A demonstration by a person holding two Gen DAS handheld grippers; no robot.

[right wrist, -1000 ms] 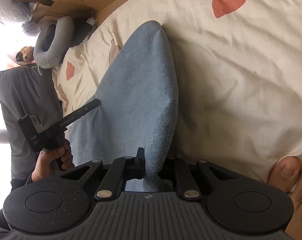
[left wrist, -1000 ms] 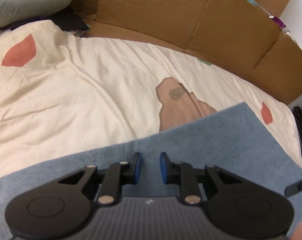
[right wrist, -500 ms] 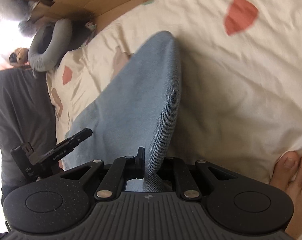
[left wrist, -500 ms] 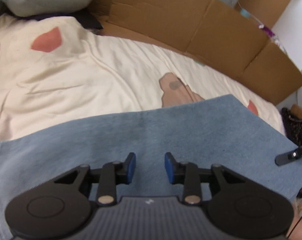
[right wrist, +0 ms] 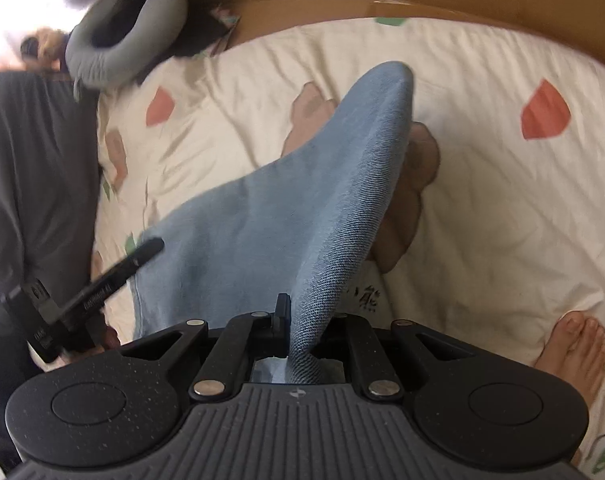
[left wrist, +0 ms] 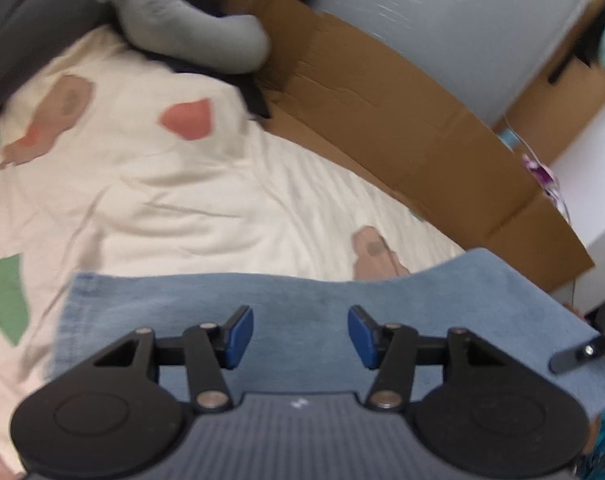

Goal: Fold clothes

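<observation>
A light blue denim garment (left wrist: 302,304) lies across a cream bedsheet (left wrist: 174,208) with coloured patches. My left gripper (left wrist: 300,336) is open and empty, its blue pads hovering above the garment's near part. My right gripper (right wrist: 306,320) is shut on a raised fold of the same garment (right wrist: 286,200), which runs as a lifted ridge away from the jaws. The left gripper also shows in the right wrist view (right wrist: 82,296) at the garment's left edge.
Brown cardboard panels (left wrist: 402,120) line the far side of the bed. A grey neck pillow (left wrist: 182,24) lies at the far left corner, beside dark grey fabric (right wrist: 30,200). A bare foot (right wrist: 574,356) rests on the sheet at the lower right.
My left gripper has opened wider and pulled back, so more of the garment and its left edge show. My right gripper has kept its grip and lifted the fold.
</observation>
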